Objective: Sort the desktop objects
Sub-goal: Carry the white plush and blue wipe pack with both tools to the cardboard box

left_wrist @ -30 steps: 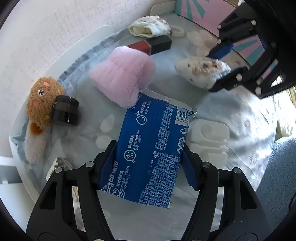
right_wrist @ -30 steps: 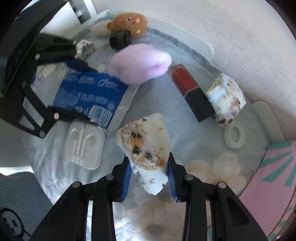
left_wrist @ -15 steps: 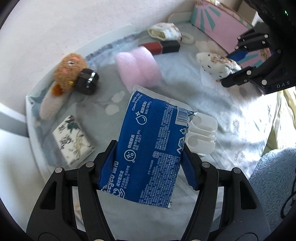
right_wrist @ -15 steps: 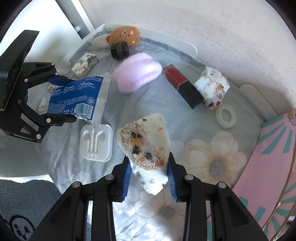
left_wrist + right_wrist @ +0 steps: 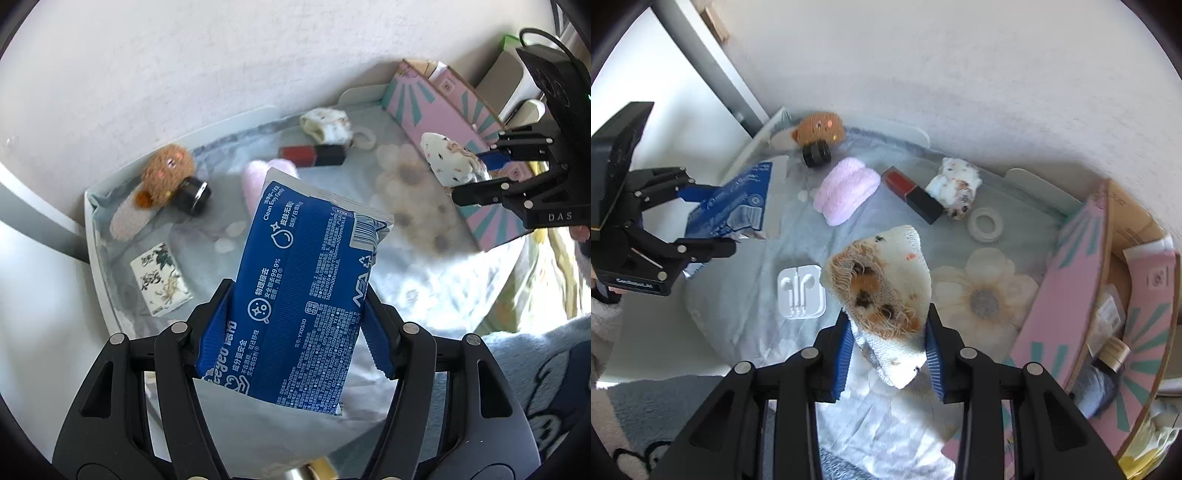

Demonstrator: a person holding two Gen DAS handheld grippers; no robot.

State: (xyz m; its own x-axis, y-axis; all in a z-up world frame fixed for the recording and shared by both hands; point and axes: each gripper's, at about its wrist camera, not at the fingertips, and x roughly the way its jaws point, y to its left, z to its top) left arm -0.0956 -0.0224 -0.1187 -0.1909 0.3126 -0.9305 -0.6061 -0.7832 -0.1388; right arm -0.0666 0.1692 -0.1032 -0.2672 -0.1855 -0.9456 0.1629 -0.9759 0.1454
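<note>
My left gripper [image 5: 299, 325] is shut on a blue pack of wet wipes [image 5: 306, 295] and holds it high above the cloth-covered tray [image 5: 96, 236]. It also shows in the right wrist view [image 5: 698, 218] at the left with the pack [image 5: 735, 206]. My right gripper [image 5: 890, 347] is shut on a white speckled sock [image 5: 882, 288], held above the flower-print cloth. It shows in the left wrist view [image 5: 480, 173] at the right with the sock [image 5: 447, 162].
On the cloth lie a pink plush pad [image 5: 846, 190], a red-and-black lipstick box [image 5: 912, 194], a second rolled sock [image 5: 956, 184], a white ring [image 5: 986, 223], an earphone case [image 5: 801, 291], a brown plush toy [image 5: 820, 127], a black jar [image 5: 814, 153] and a printed box [image 5: 160, 273]. A pink storage box [image 5: 1108, 295] stands right.
Both grippers have risen well above the tray with their loads. The left one carried the wipes up and back; the right one lifted the sock and drew toward the pink box.
</note>
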